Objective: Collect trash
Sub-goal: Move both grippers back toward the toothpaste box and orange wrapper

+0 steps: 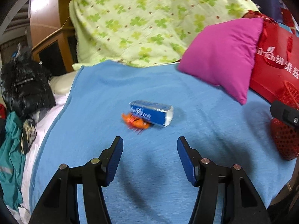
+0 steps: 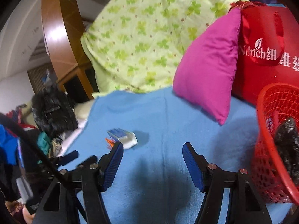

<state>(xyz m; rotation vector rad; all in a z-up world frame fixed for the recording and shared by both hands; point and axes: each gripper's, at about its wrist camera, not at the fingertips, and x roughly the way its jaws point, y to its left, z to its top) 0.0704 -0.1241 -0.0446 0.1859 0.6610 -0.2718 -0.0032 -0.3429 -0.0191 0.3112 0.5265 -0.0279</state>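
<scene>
Jaws of left gripper (image 1: 150,143) and right gripper (image 2: 152,149) are seen wide, empty; blue rectangular cardboard box (image 1: 152,114) should be straddled squarely, crumpled orange wrapper (image 1: 135,122) avoided, red mesh plastic basket (image 2: 269,149) kept near

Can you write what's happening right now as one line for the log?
left tool: open, empty | right tool: open, empty | box, wrapper: on blanket | basket: right, holds black bag
</scene>
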